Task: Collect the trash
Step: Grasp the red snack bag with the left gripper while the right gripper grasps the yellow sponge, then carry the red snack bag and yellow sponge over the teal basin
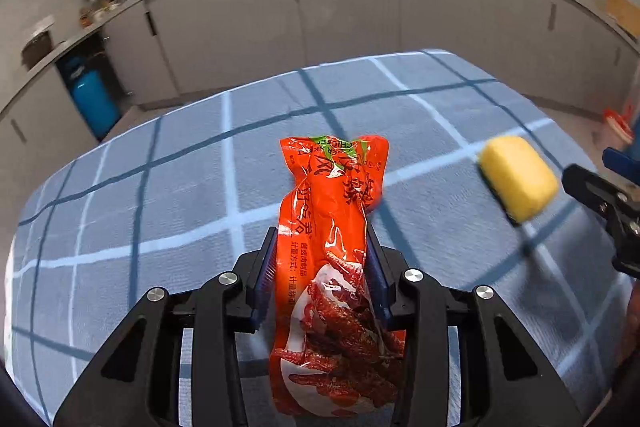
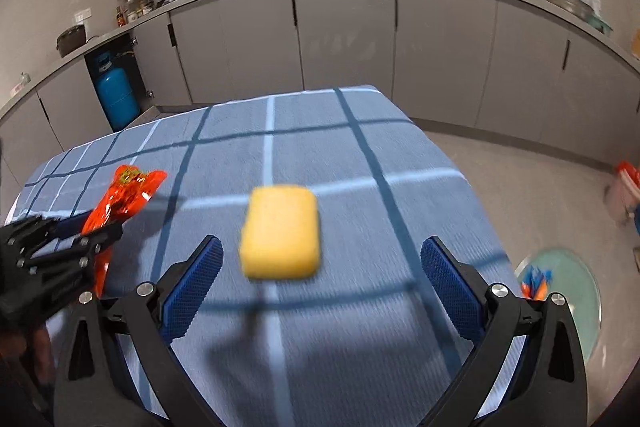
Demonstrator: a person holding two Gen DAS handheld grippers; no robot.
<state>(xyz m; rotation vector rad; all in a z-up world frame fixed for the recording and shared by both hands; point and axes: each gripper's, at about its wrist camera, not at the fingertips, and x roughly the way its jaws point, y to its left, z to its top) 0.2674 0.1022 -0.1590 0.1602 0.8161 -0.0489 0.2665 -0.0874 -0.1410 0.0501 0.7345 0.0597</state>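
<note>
1. My left gripper [image 1: 320,267] is pinching the orange snack wrapper [image 1: 332,227]; both blue pads [image 1: 264,279] press against its sides, roughly at mid-length.
2. The wrapper stands up between the pads, its crumpled top with a green patch pointing away from me, its lower end with the printed food picture hanging toward the camera. It is lifted off the blue checked tablecloth [image 1: 160,187].
3. My right gripper [image 2: 322,283] is spread wide, nothing between the pads [image 2: 448,283].
4. A yellow sponge [image 2: 282,233] lies on the tablecloth [image 2: 360,155] just ahead of the right gripper's opening, roughly centred between the fingers and touching neither. It is blurred in both views.
5. From the left wrist the sponge [image 1: 518,177] shows a dark scouring layer on its underside and sits just beside the tip of the right gripper [image 1: 600,195].
6. From the right wrist, the left gripper [image 2: 80,235] with the wrapper [image 2: 120,203] is at the left edge, well apart from the sponge.
7. On the floor right of the table: a round pale-green bin [image 2: 568,291] holding orange-and-blue scraps [image 2: 536,283].
8. Background: grey cabinets [image 2: 344,39], blue gas cylinder [image 2: 116,99].
</note>
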